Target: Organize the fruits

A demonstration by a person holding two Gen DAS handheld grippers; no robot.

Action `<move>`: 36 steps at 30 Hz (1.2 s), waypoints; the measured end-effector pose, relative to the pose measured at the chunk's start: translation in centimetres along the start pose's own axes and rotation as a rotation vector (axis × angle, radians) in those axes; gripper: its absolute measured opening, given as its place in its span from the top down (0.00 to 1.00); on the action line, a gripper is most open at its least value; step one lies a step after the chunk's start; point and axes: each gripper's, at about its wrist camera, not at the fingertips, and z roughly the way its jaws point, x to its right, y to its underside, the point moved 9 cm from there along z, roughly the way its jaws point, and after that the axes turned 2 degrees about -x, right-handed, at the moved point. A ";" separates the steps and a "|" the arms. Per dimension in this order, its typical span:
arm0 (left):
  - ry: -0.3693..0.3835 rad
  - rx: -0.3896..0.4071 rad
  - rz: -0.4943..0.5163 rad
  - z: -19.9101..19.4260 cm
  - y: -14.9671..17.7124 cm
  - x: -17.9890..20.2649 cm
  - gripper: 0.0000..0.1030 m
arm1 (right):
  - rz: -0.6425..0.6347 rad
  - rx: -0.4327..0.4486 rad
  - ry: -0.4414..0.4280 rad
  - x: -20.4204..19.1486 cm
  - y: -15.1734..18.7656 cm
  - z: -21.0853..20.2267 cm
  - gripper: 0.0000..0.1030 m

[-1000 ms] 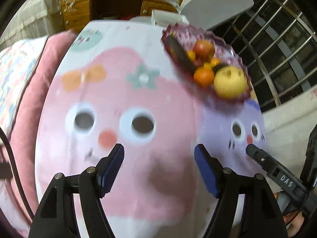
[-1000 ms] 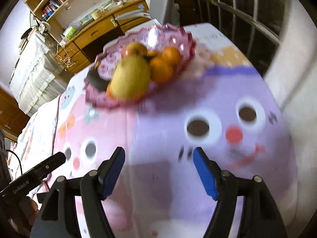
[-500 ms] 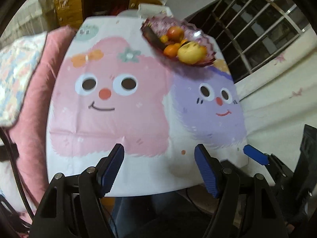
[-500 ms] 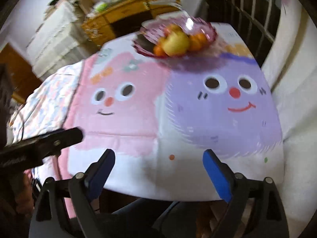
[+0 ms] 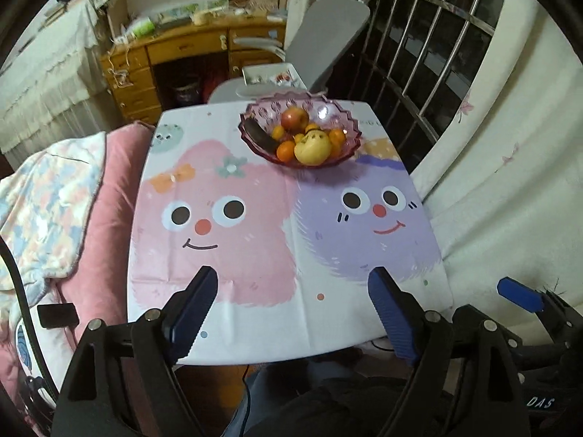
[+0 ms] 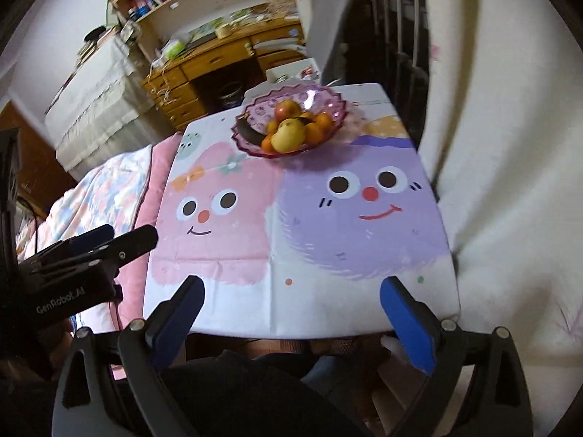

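A pink glass bowl (image 5: 349, 145) stands at the far end of the table (image 5: 255, 320); it also shows in the right wrist view (image 6: 328, 138). It holds a red apple (image 5: 294, 118), a yellow pear (image 5: 312, 147), several oranges (image 5: 286, 150) and a dark fruit (image 5: 259, 134). My left gripper (image 5: 293, 284) is open and empty above the table's near edge. My right gripper (image 6: 289, 293) is open and empty, also at the near edge. Each gripper is far from the bowl.
The table wears a cloth with pink and purple cartoon faces. A pink cushion and quilt (image 5: 54, 196) lie to the left. A white curtain (image 5: 510, 189) hangs on the right by a barred window. A grey chair (image 5: 324, 40) and wooden desk (image 5: 189, 58) stand behind.
Both grippers have pulled back and up from the bowl to the near edge of the table. The whole table now shows. Both stay open and empty.
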 end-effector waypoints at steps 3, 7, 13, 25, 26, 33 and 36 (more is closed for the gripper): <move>-0.027 0.025 -0.023 -0.6 0.7 0.2 0.19 | -0.024 0.026 0.006 -0.2 0.5 -0.4 0.05; -0.053 0.042 -0.072 -0.9 1.5 -0.3 0.12 | -0.090 0.027 -0.007 -1.3 1.1 -0.1 0.04; -0.104 0.076 -0.137 -1.5 2.0 -1.7 0.01 | -0.132 0.022 -0.016 -1.9 1.0 0.0 0.00; -0.162 0.052 -0.121 -0.8 1.8 -2.3 0.01 | -0.141 -0.002 -0.033 -2.3 0.9 0.8 0.00; -0.164 0.049 -0.115 -0.7 1.8 -2.3 0.01 | -0.139 -0.002 -0.033 -2.2 0.8 0.8 0.00; -0.172 0.038 -0.074 -0.2 1.2 -1.8 0.01 | -0.112 -0.011 -0.034 -2.3 1.0 1.6 0.00; -0.172 0.037 -0.066 -0.1 1.0 -1.9 0.01 | -0.107 -0.009 -0.032 -2.4 0.9 1.8 0.00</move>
